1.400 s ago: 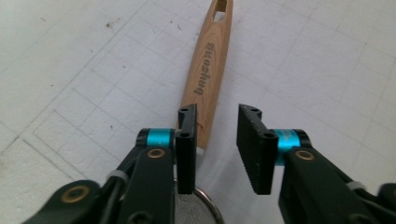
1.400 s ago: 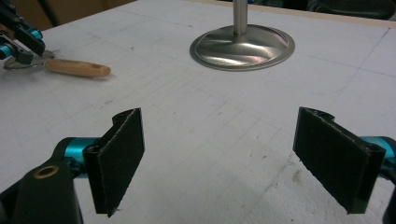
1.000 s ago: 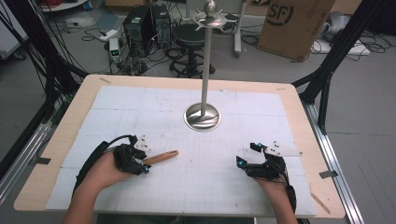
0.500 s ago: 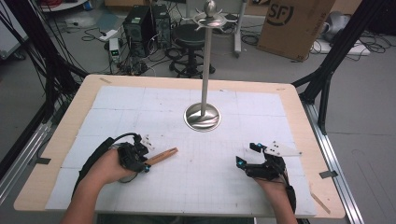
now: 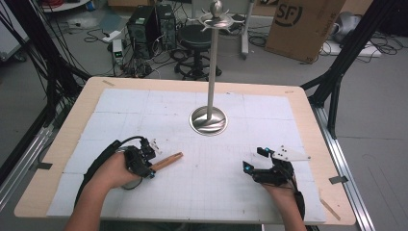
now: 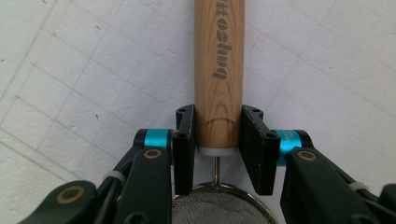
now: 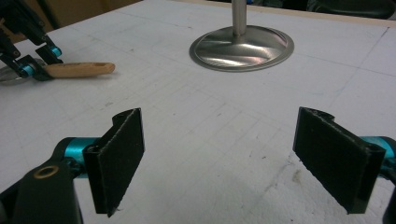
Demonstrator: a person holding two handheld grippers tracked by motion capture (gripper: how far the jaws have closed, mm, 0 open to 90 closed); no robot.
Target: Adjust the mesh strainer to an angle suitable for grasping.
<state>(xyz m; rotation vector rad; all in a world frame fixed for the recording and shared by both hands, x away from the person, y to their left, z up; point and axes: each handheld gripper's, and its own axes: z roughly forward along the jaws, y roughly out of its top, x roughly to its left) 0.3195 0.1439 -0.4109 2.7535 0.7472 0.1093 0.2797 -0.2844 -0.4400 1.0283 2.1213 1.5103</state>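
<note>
**Left gripper clamps a wooden-handled strainer on the white mat**

High view: one small strainer with a round light-wood handle (image 5: 167, 161) lies on the white gridded mat (image 5: 202, 192), left of centre on the one wooden table (image 5: 308, 103). Its long axis runs slantwise, the free handle end pointing right and slightly away, toward the one steel stand with a round base and tall post (image 5: 209, 120). The left gripper (image 5: 149, 169) covers the handle's near end; the right gripper (image 5: 251, 167) rests well apart on the right side of the mat.

Left gripper view: the handle (image 6: 219, 65) runs straight up between the two black jaws, which have just been closing and now press on both its sides near the white collar. Below, a thin wire leads into the round wire-mesh bowl (image 6: 217, 207).

Right gripper view: the two black jaws stand wide apart with only bare mat between them. Farther off at the left lies the handle (image 7: 81, 69), its rounded end pointing right, and the stand's base (image 7: 242, 46) sits beyond.
</note>
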